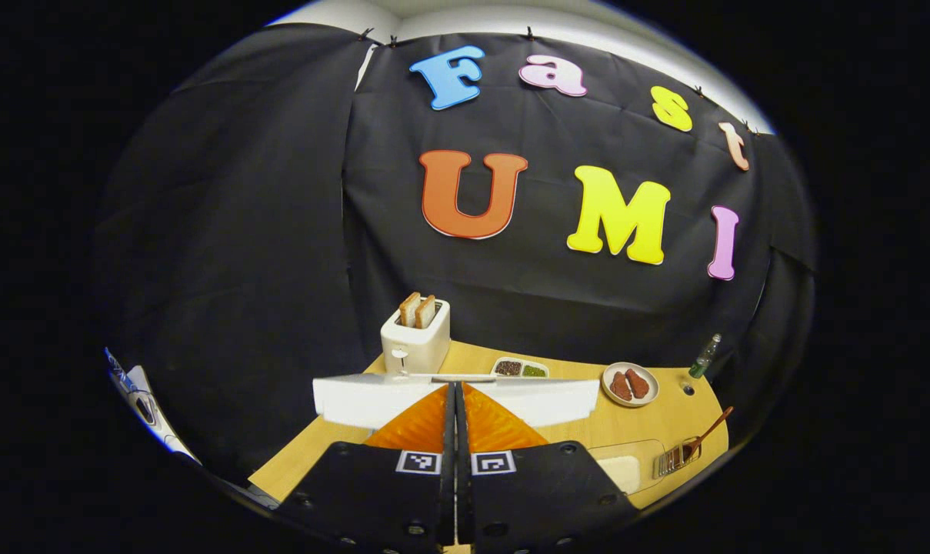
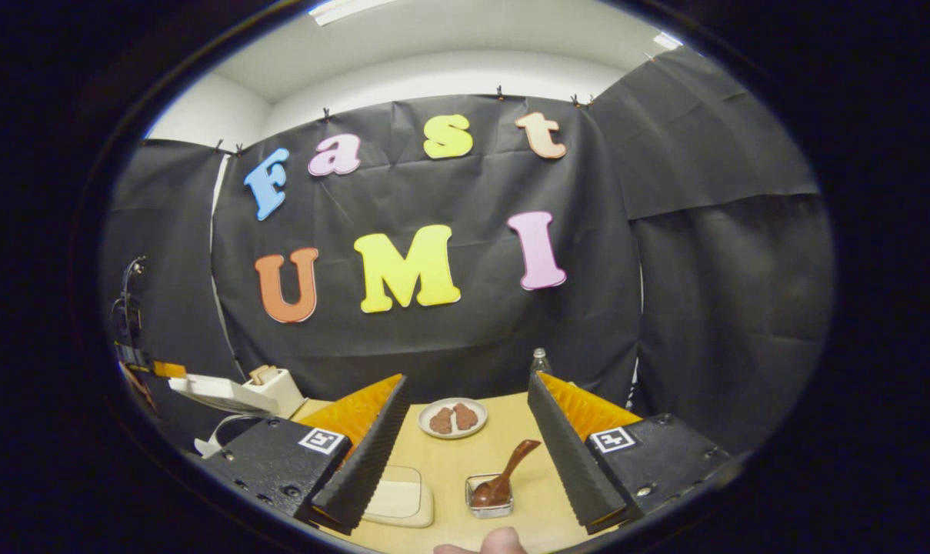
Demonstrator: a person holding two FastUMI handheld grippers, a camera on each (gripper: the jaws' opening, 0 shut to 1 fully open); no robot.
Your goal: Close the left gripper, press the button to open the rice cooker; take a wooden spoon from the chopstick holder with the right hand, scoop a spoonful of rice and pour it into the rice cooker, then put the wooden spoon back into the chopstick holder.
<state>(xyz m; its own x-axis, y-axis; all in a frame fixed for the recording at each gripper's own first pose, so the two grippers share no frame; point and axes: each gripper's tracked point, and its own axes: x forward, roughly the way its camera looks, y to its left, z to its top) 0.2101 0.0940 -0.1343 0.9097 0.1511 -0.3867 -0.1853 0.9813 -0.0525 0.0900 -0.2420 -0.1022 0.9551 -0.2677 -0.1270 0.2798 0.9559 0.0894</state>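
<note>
In the left gripper view, the left tool (image 1: 456,396) is seen clenched, its two fingers pressed together with nothing between them, held above the light wooden tabletop (image 1: 649,419). Just past its tips lies the white lid of the rice cooker (image 1: 357,400), a broad flat white edge spanning both sides. Behind it stands a white toaster (image 1: 415,342) with two slices of bread upright in its slots, and beside that a small divided dish of dark and green grains (image 1: 520,368). A round plate with two brown pieces (image 1: 629,383) sits farther right, near a small glass bottle (image 1: 704,357).

In the right gripper view, the right tool (image 2: 465,438) is held released, its fingers wide apart and empty. Between them, the brown wooden spoon (image 2: 505,477) is seen leaning in the small clear square chopstick holder (image 2: 489,498). A pale flat container (image 2: 399,500) lies just beside it. Black cloth walls enclose the booth.
</note>
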